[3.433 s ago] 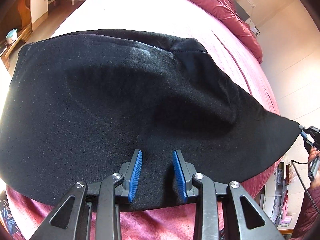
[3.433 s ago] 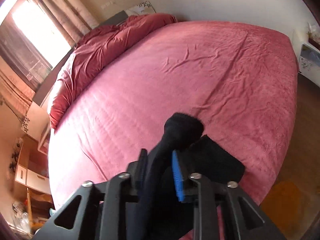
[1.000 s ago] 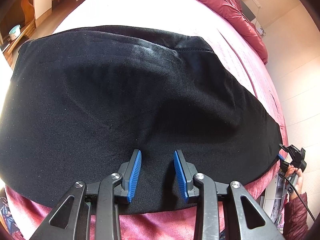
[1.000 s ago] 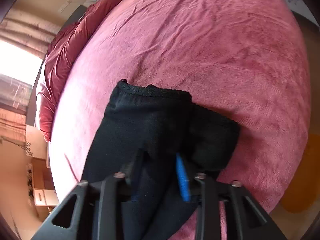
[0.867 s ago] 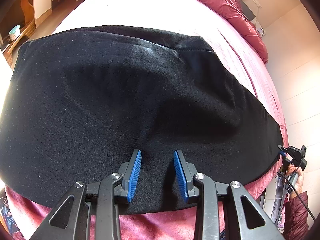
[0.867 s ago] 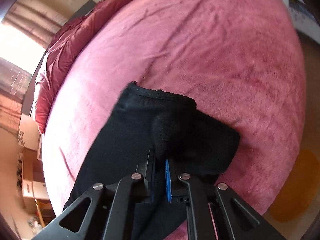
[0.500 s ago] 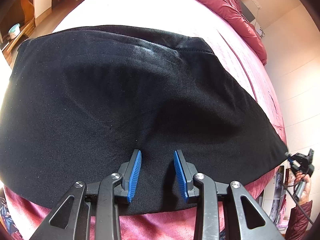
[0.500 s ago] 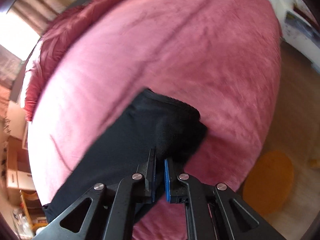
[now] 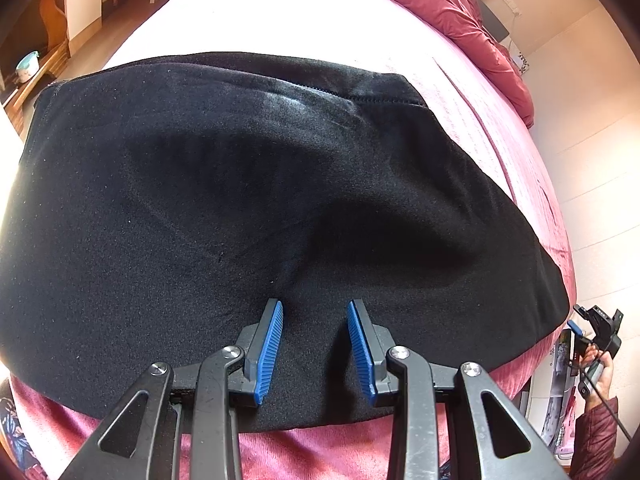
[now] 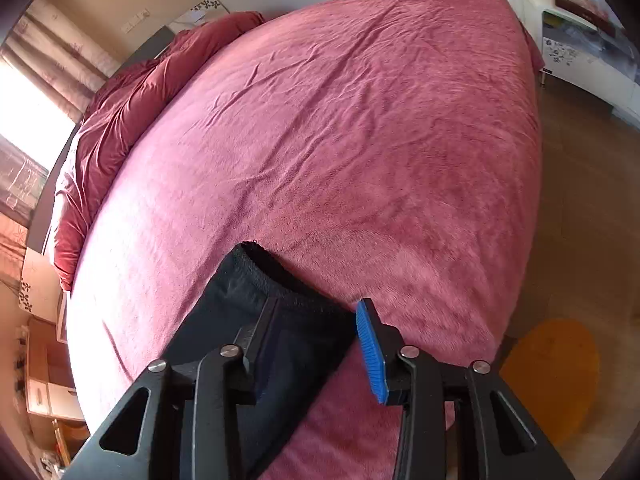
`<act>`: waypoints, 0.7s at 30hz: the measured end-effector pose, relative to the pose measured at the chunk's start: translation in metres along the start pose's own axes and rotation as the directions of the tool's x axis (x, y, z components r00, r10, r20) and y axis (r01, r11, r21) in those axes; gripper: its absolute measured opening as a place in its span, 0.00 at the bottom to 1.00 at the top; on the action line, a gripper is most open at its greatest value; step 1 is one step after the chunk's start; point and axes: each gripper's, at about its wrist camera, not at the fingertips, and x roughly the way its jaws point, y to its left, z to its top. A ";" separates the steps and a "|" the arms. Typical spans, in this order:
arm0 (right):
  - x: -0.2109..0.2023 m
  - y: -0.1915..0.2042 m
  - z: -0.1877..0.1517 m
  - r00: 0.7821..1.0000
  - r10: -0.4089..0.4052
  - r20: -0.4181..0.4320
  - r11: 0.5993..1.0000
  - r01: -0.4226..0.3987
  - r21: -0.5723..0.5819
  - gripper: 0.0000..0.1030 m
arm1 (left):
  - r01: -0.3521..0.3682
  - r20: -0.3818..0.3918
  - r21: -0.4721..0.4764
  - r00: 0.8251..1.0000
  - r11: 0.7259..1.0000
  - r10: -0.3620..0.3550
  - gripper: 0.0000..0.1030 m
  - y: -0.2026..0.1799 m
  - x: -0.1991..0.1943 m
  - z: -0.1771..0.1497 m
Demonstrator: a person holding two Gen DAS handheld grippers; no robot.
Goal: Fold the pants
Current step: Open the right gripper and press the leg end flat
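Note:
The black pants (image 9: 256, 208) lie spread flat across the pink bed (image 9: 532, 168), filling the left wrist view. My left gripper (image 9: 314, 308) is open just above the near edge of the fabric, holding nothing. In the right wrist view the hem end of the pants (image 10: 276, 304) lies flat on the bed (image 10: 360, 140) near its front edge. My right gripper (image 10: 318, 306) is open over that hem, with nothing between its fingers. It also shows small at the far right of the left wrist view (image 9: 592, 324).
A bunched red duvet (image 10: 120, 120) lies at the head of the bed. A white cabinet (image 10: 580, 48) stands at the far right, and an orange mat (image 10: 552, 372) lies on the wooden floor. Wooden furniture (image 9: 48, 56) stands to the left.
My right gripper was shut on the pants hem, pulled it out along the bed, then opened and let it drop flat. My left gripper has stayed open and still.

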 end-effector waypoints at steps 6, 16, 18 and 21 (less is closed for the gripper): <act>0.021 0.020 -0.005 0.988 -0.151 -0.044 0.978 0.143 -0.152 0.10 | -0.011 -0.002 0.012 1.000 1.000 0.011 0.33 -0.007 0.001 -0.001; -0.002 0.047 -0.009 0.946 -0.307 0.102 0.912 0.323 -0.252 0.32 | -0.028 0.010 0.053 1.000 0.998 0.028 0.33 -0.020 -0.004 -0.002; -0.019 0.072 -0.012 0.950 -0.273 0.153 0.903 0.308 -0.301 0.37 | -0.038 0.039 0.064 0.999 0.997 0.035 0.33 -0.024 -0.010 -0.003; -0.027 0.120 -0.028 0.989 -0.111 0.096 0.890 0.142 -0.434 0.37 | -0.042 0.082 0.086 0.996 0.995 0.035 0.33 -0.030 -0.018 -0.005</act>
